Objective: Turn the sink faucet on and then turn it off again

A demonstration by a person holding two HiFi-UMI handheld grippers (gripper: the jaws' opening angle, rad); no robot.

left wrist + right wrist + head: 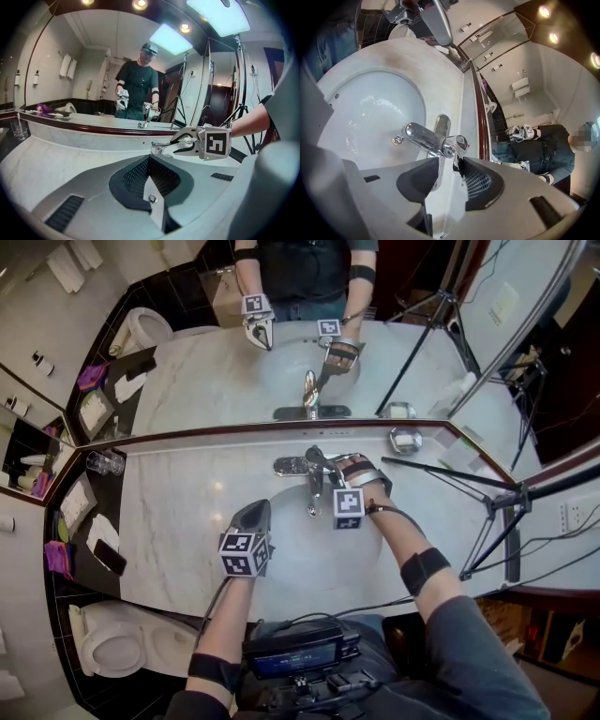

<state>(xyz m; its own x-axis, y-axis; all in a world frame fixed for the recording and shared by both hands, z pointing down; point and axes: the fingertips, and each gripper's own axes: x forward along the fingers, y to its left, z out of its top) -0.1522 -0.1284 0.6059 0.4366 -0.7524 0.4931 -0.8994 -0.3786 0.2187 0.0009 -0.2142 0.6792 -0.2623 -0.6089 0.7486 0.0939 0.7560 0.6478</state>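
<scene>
A chrome faucet (313, 486) stands at the back of the white basin (300, 559), in front of the mirror. My right gripper (330, 465) reaches it from the right. In the right gripper view its jaws (451, 161) are open around the faucet's lever (458, 144). The lever lies against the right-hand pad (480, 183), with a gap on its other side. The spout (419, 135) points over the drain (397, 139), and I see no stream. My left gripper (255, 512) hovers over the basin's left side, shut and empty (149, 161).
The marble counter (178, 521) runs left to a drinking glass (105, 462) and a black tray with a phone (110, 557). A small metal dish (405, 439) sits right of the faucet. Tripod legs (497, 507) cross the right side. A toilet (112, 643) stands below left.
</scene>
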